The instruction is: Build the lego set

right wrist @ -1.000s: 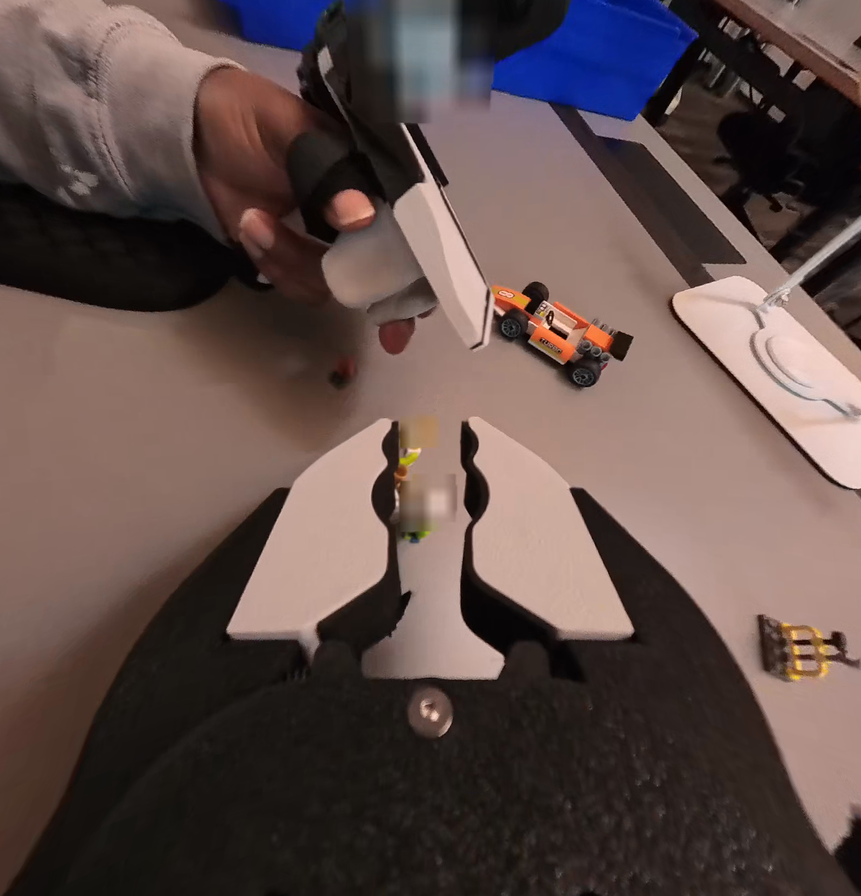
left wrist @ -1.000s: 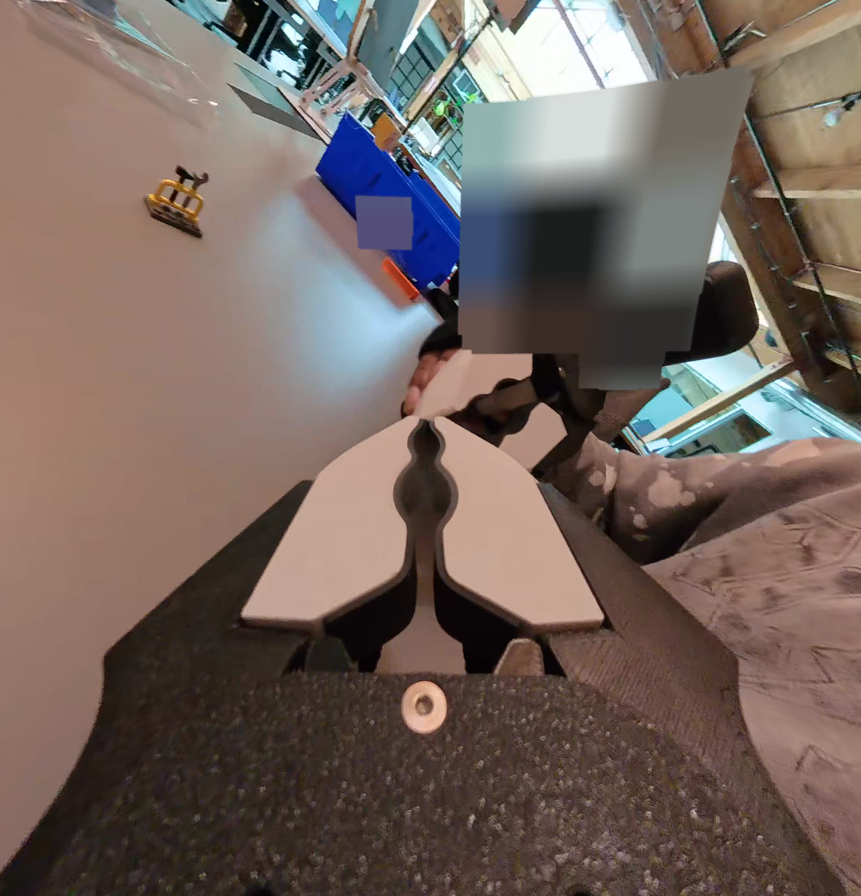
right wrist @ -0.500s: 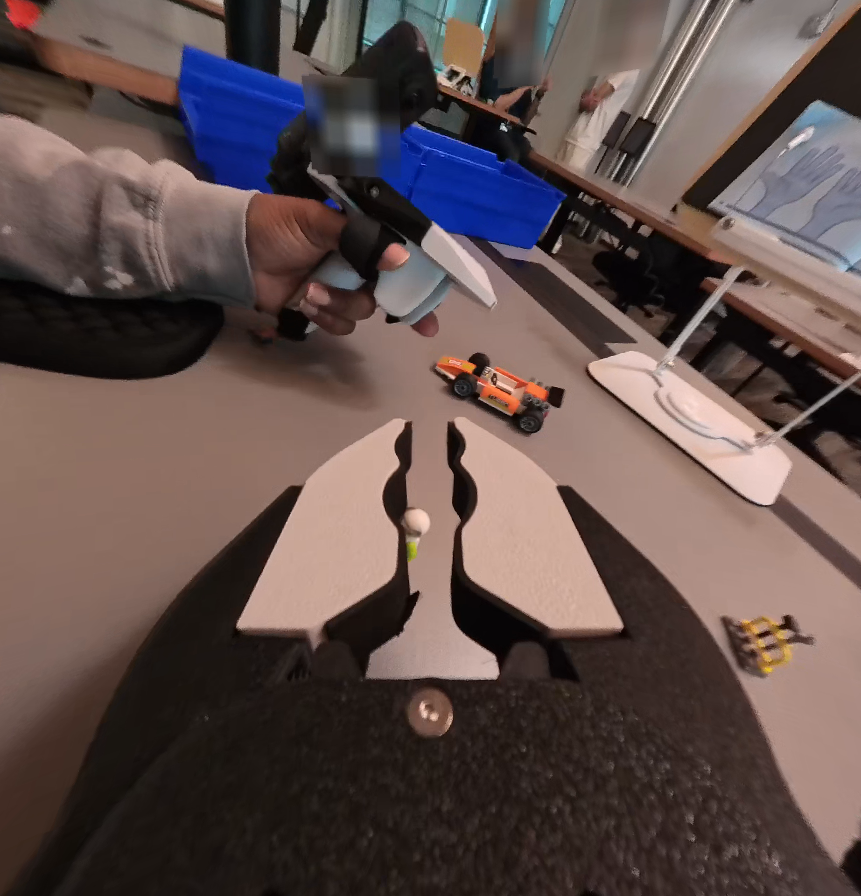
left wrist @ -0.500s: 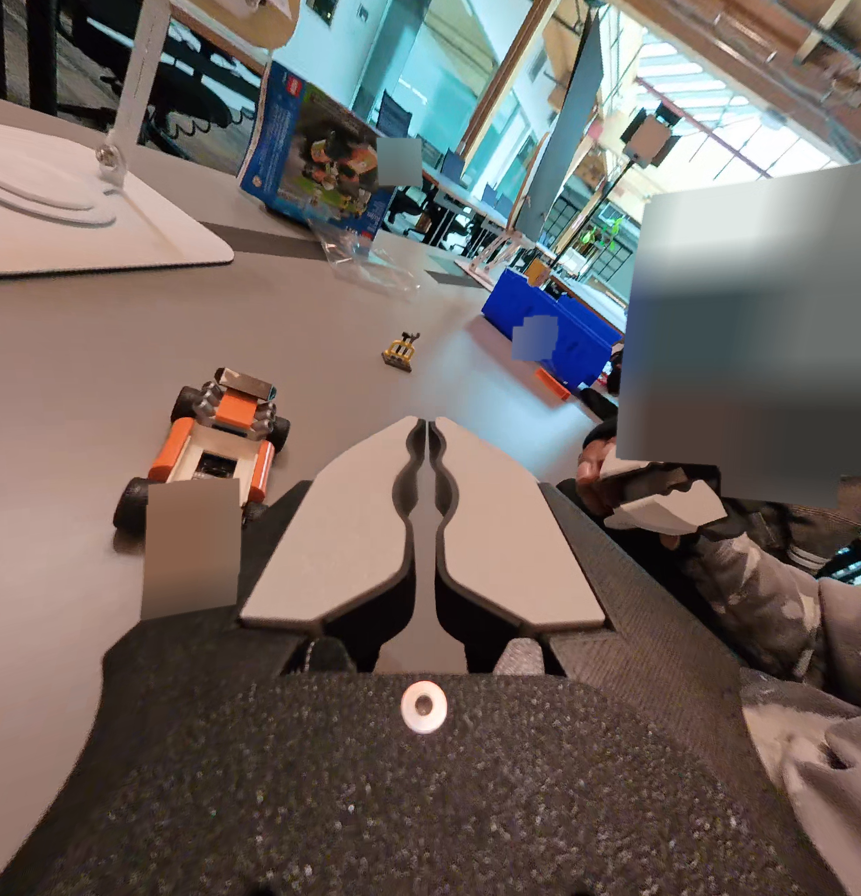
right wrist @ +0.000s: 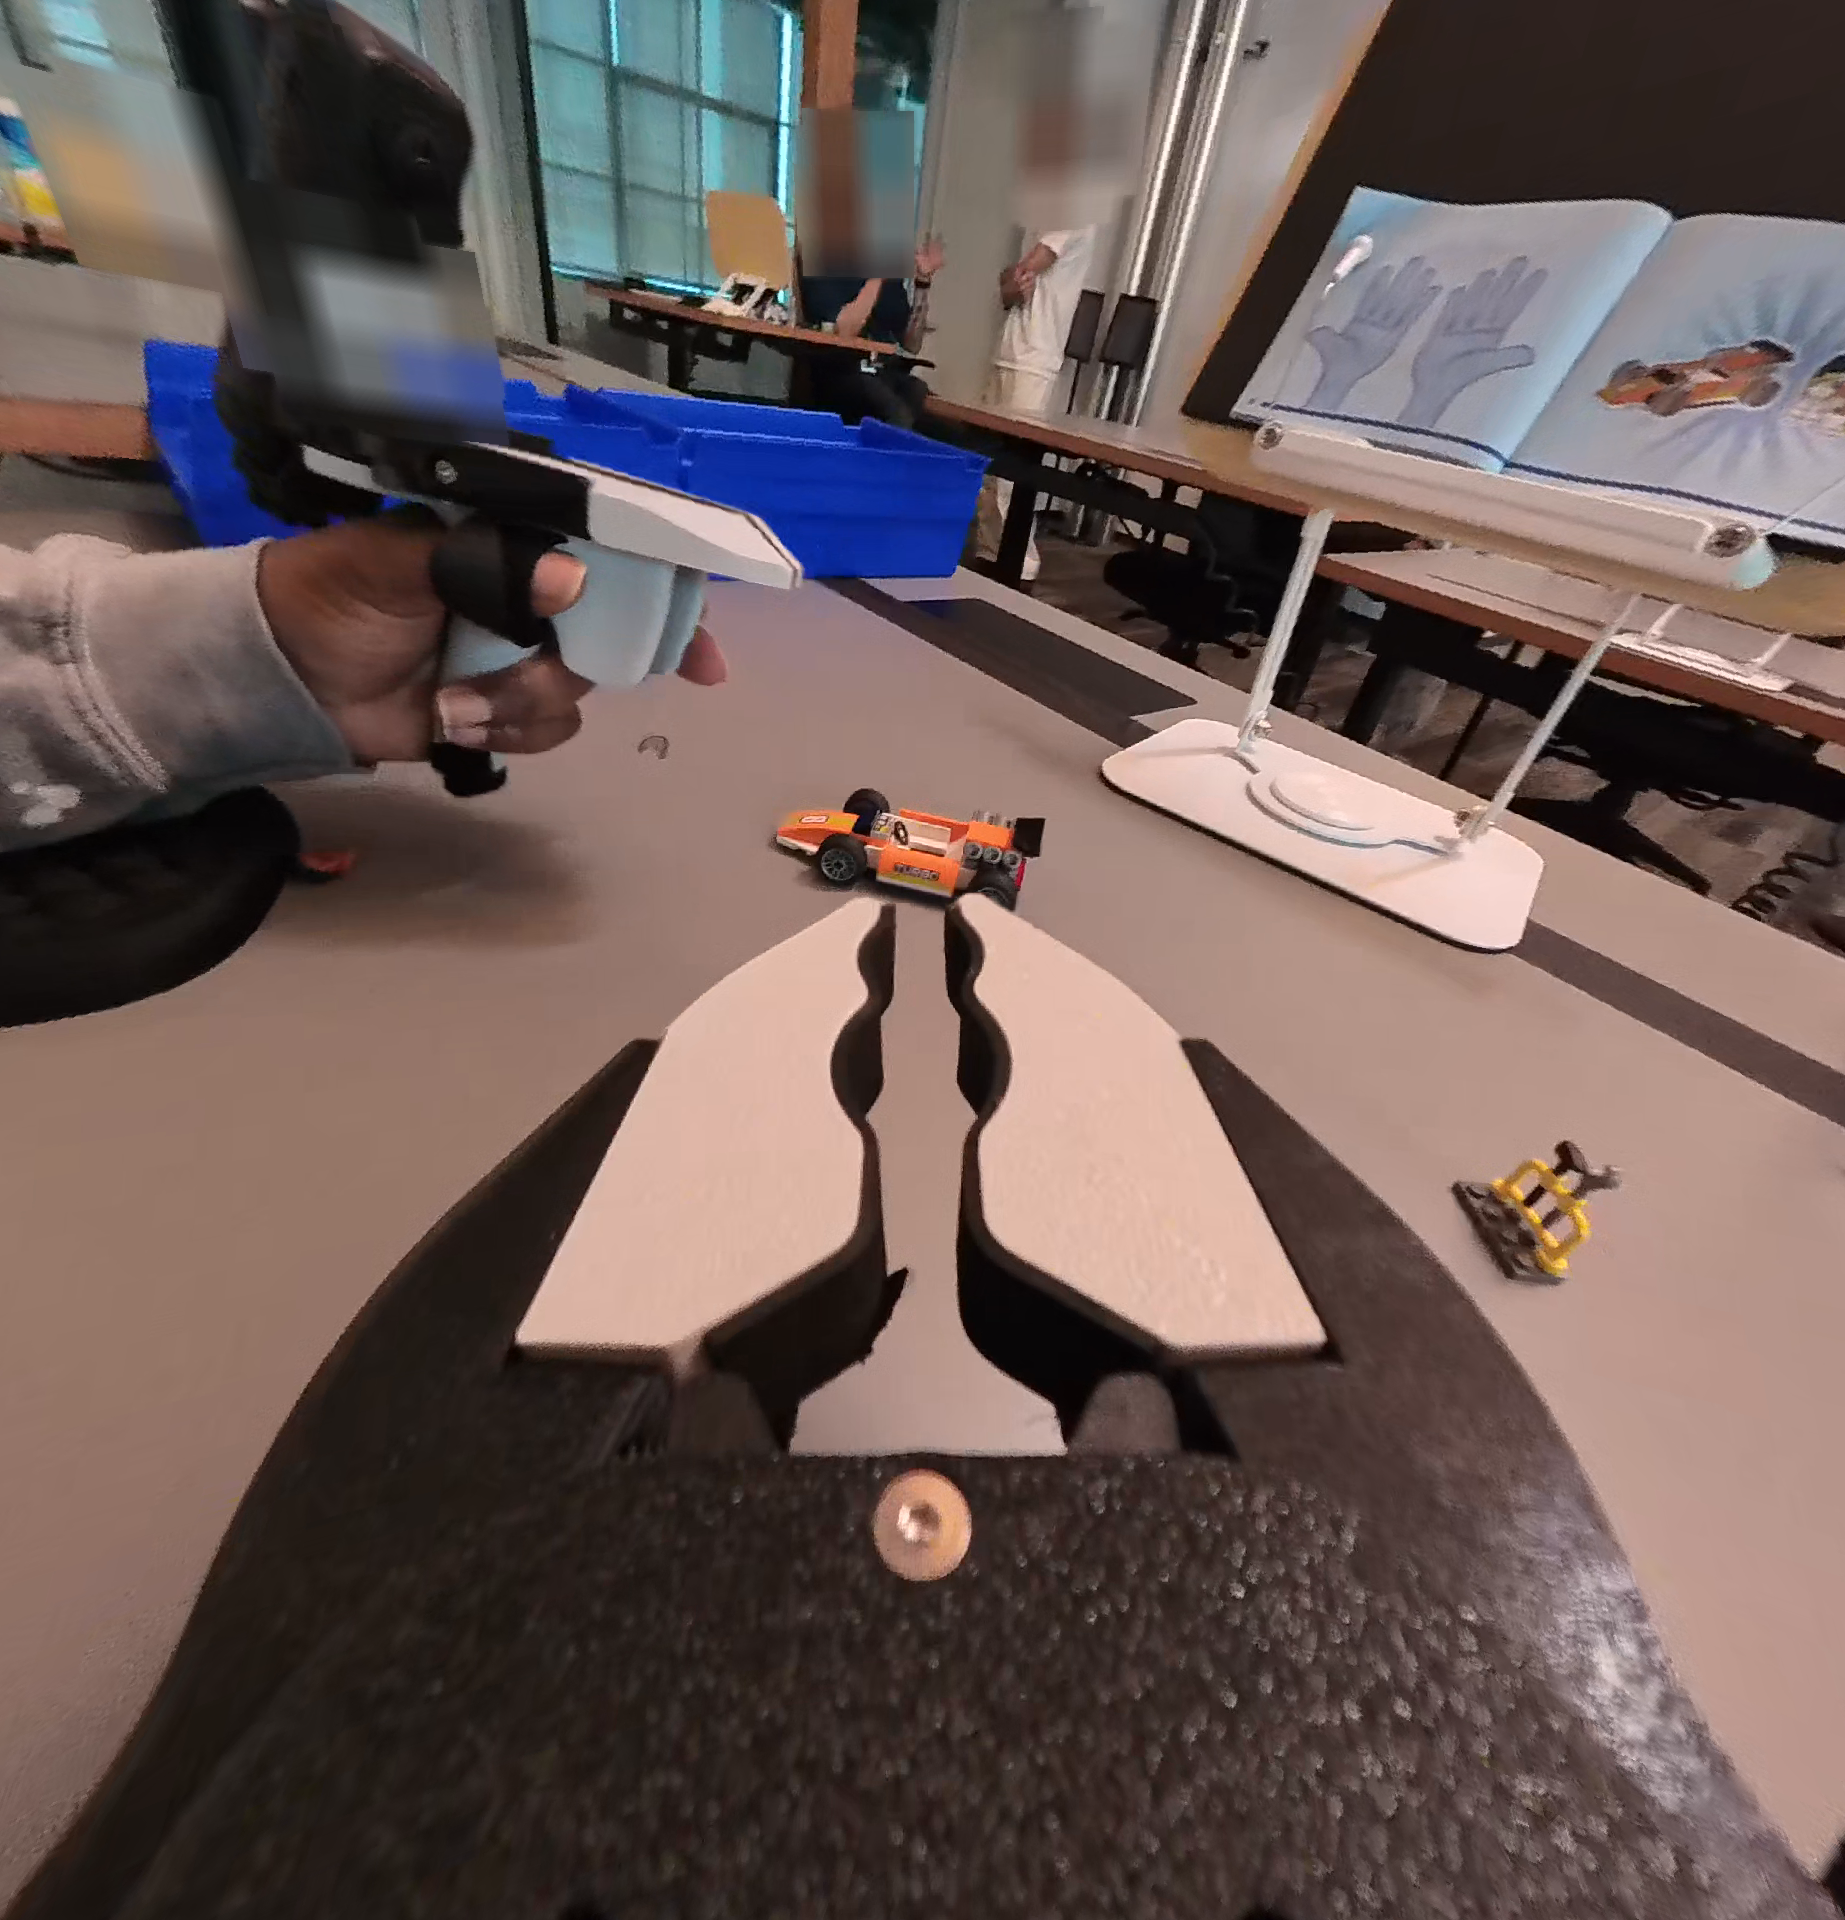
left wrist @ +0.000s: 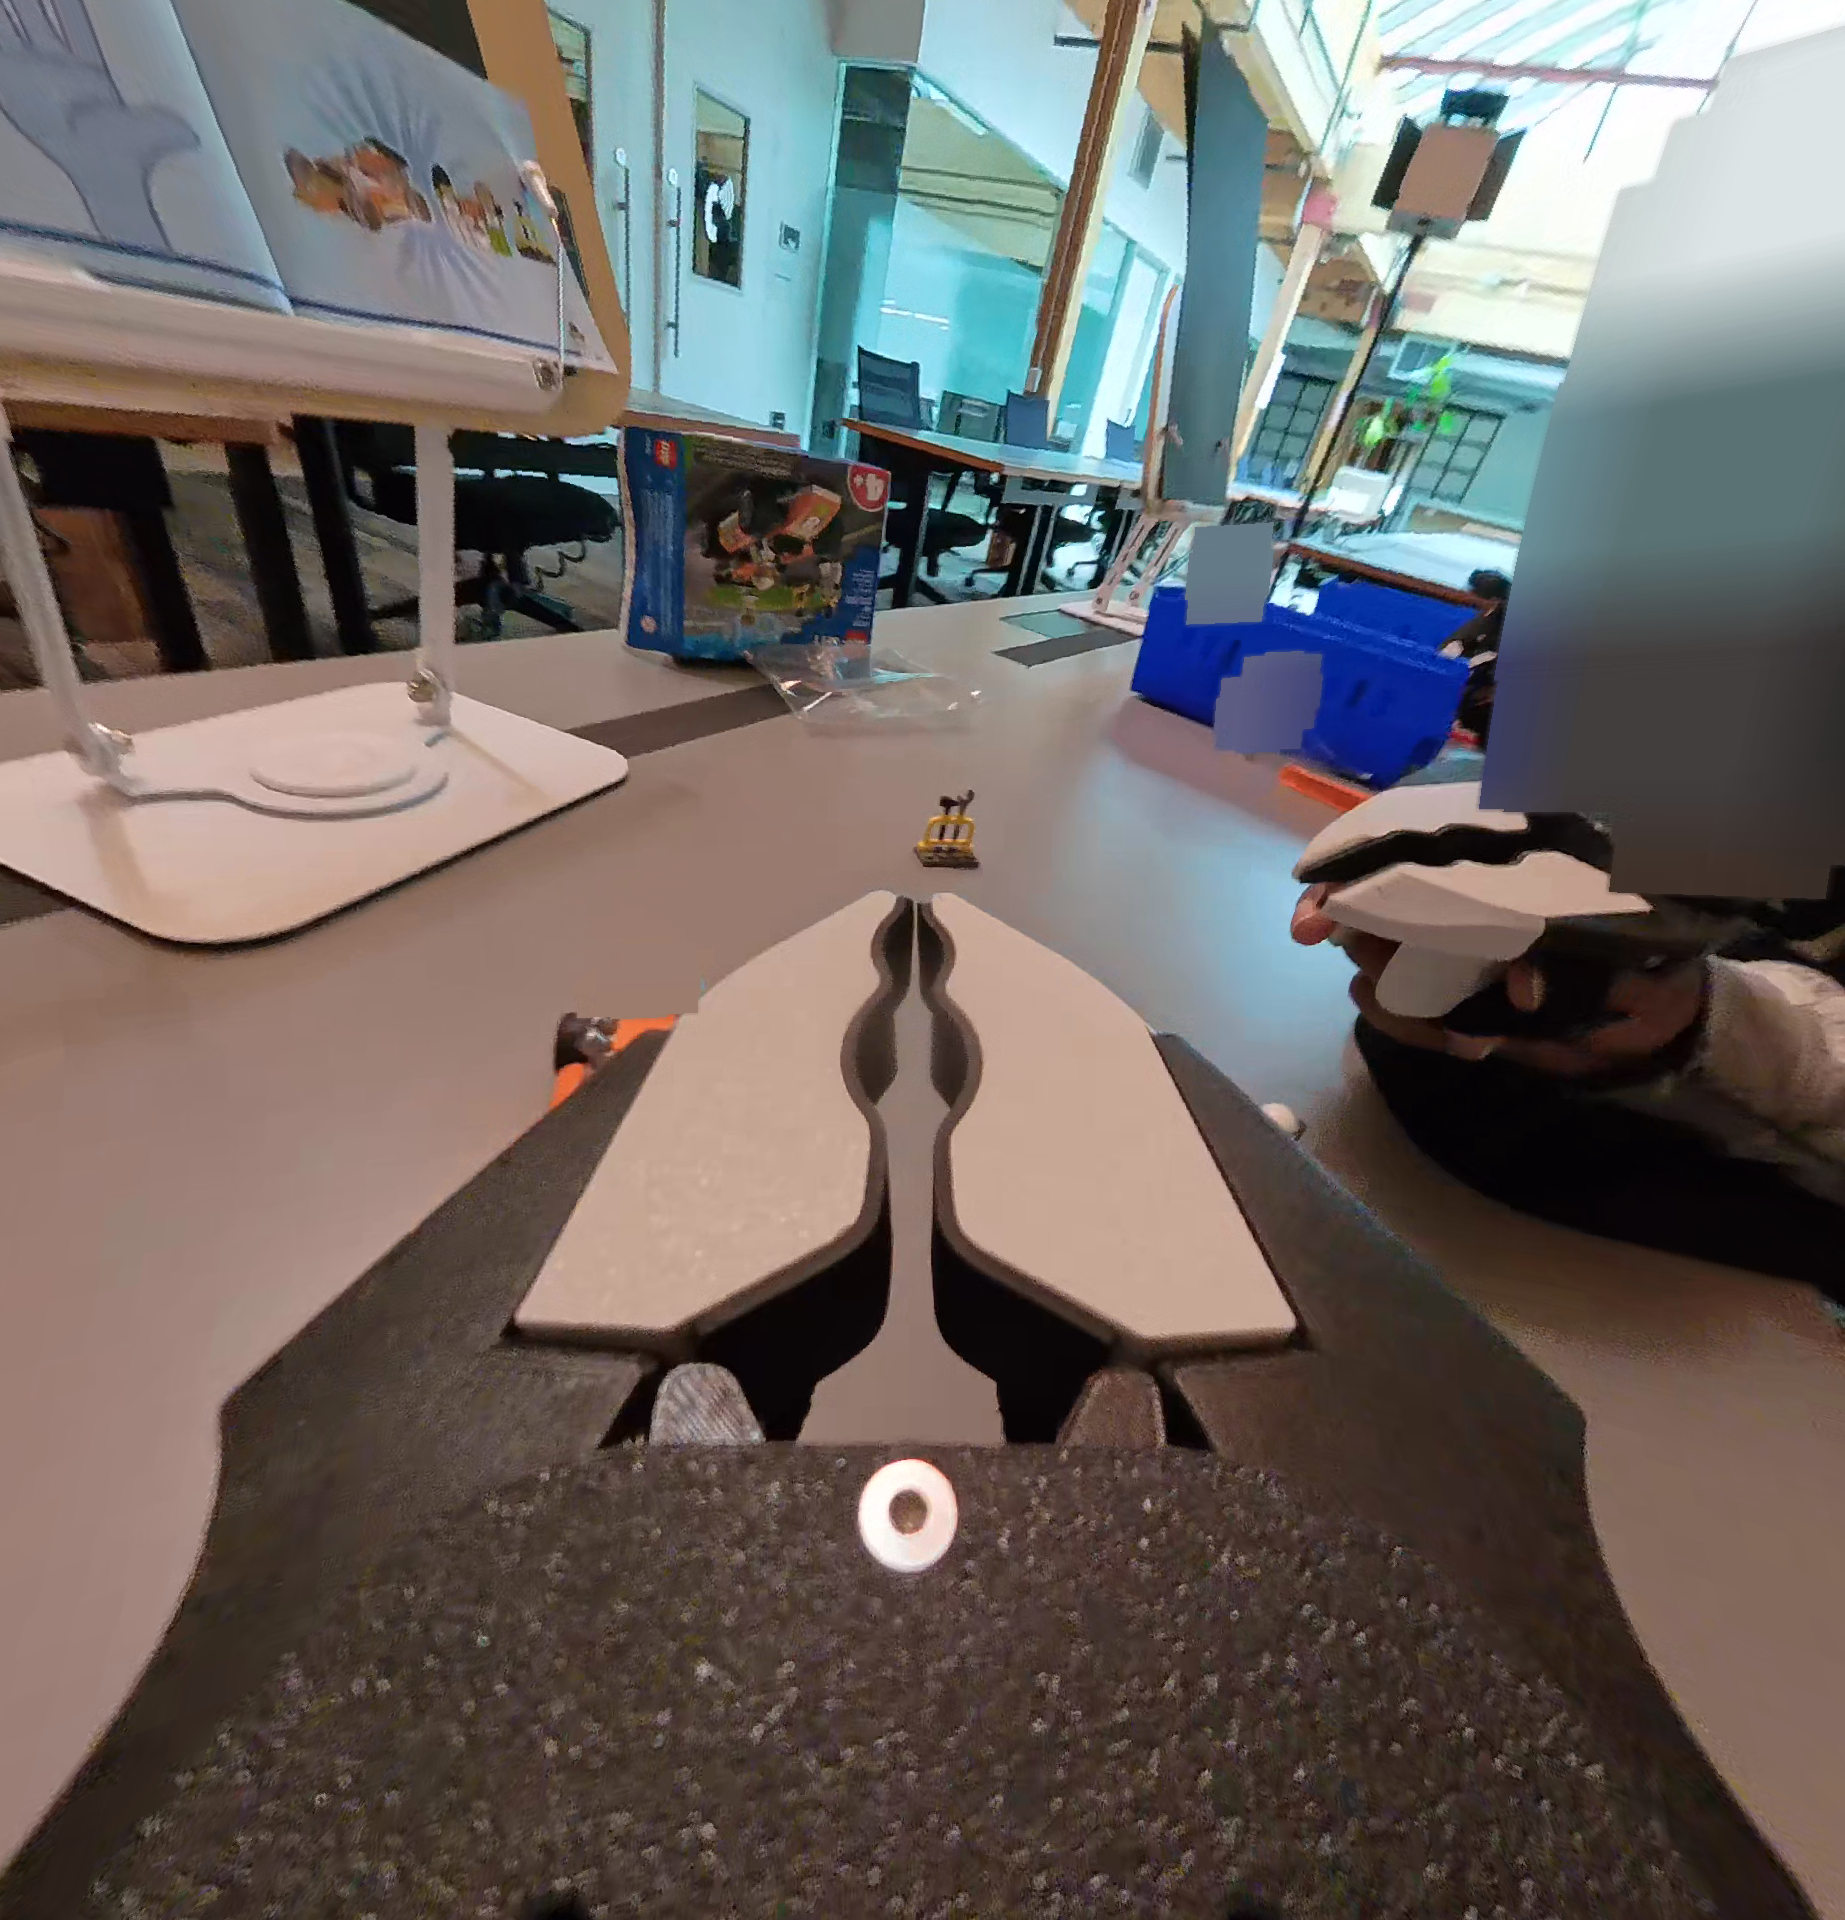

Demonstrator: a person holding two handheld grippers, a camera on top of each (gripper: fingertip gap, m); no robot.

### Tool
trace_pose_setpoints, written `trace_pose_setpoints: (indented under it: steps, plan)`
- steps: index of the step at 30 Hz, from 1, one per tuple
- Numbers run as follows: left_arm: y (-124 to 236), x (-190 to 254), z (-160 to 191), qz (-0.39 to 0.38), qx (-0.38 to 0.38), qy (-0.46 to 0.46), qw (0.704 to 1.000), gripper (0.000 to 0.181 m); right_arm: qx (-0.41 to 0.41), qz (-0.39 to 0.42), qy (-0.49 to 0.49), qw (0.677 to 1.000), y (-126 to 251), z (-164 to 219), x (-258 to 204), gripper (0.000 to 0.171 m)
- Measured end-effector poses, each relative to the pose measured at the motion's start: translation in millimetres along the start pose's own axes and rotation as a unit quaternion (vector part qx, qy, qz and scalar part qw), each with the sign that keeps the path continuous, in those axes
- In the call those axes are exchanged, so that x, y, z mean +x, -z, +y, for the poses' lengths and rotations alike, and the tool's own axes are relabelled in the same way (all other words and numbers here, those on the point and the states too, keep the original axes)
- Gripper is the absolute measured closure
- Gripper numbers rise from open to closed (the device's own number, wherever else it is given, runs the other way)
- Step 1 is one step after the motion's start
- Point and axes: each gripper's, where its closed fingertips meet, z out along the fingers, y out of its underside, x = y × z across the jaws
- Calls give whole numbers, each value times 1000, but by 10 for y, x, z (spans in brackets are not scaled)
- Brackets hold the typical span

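Observation:
The built orange lego race car (right wrist: 907, 847) stands on the grey table (right wrist: 482, 1143), just beyond my right gripper's tips. My right gripper (right wrist: 918, 914) is open by a narrow gap with nothing between its fingers. My left gripper (left wrist: 913, 906) is shut and empty; in the right wrist view it is held in a hand at the left, above the table (right wrist: 689, 530). The car's rear (left wrist: 596, 1039) peeks out behind my left finger. A small yellow and dark lego assembly (left wrist: 947, 831) (right wrist: 1531, 1216) lies apart. A small white piece (left wrist: 1279, 1117) lies by the left gripper's body.
A white book stand (right wrist: 1333, 831) (left wrist: 274, 800) holds the open instruction booklet (right wrist: 1583, 343). The lego box (left wrist: 752, 551) and a clear plastic bag (left wrist: 856, 681) lie at the far edge. Blue bins (right wrist: 741, 468) (left wrist: 1313, 675) stand behind. People are in the background. The left gripper's tips are roughly 15 centimetres from the right gripper's.
Both grippers have swung up to look level across the table. The minifigure that was between my right fingers is no longer there. The left gripper stays shut.

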Motion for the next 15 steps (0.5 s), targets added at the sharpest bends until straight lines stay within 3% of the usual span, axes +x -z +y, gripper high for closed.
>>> trace_pose_setpoints:
  steps: [7,15]
  plan:
    - [507,148,-35,-37,-153,-57,986,178,-3,28,5,1000,52,-8,64,166]
    - [1363,288,842,-81,-398,-8,914,156,-27,41,10,999,26,50,75,168]
